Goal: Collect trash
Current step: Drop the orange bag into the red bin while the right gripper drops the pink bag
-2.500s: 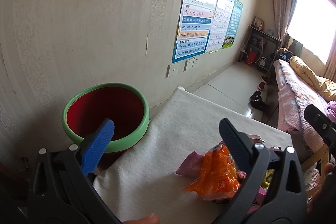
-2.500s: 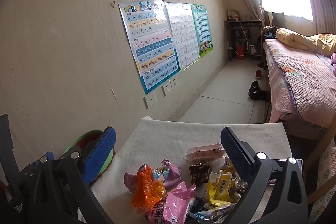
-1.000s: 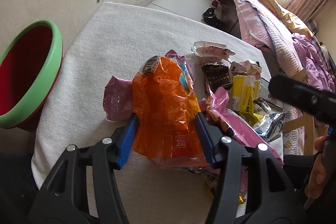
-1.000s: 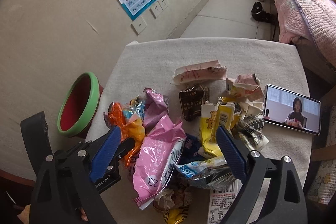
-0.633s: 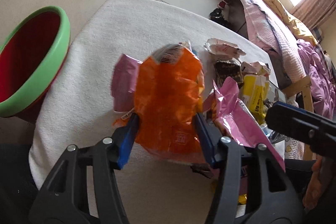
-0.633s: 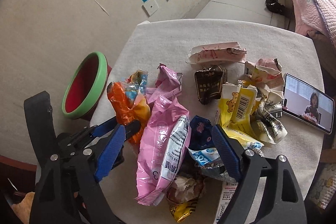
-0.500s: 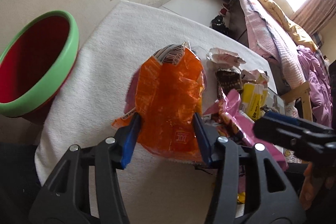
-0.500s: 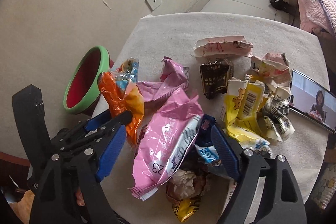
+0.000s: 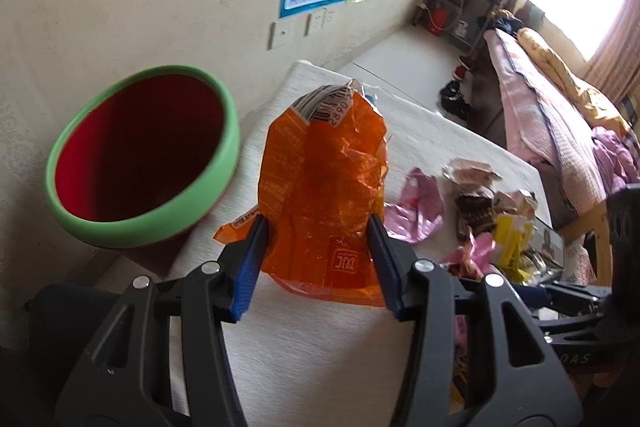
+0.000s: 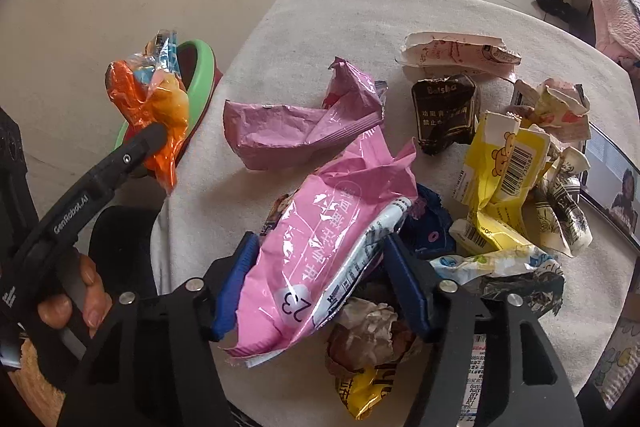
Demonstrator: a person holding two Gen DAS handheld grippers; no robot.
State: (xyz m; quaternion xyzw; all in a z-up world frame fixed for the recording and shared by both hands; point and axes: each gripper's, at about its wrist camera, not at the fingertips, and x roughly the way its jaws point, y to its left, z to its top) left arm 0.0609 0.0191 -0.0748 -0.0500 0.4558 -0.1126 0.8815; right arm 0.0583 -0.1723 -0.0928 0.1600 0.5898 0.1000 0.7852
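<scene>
Two wrappers are in my tools. My left tool [image 9: 318,239] pinches the crinkled orange plastic snack bag [image 9: 324,187] between its blue pads, holding it lifted off the white cloth-covered table [image 9: 320,347], just beside the red bin with the green rim [image 9: 140,151] that stands past the table's edge near the wall. My right tool [image 10: 320,279] has its jaws closing, with the big glossy pink wrapper [image 10: 332,235] between them and the pads at its sides; it still lies on the heap. Around it sit a crumpled mauve bag [image 10: 296,127], a dark brown packet [image 10: 444,111], a torn yellow carton with a barcode [image 10: 504,163] and a ball of brownish paper [image 10: 368,327]. At the table's right edge lies a phone with a lit screen [image 10: 620,187].
</scene>
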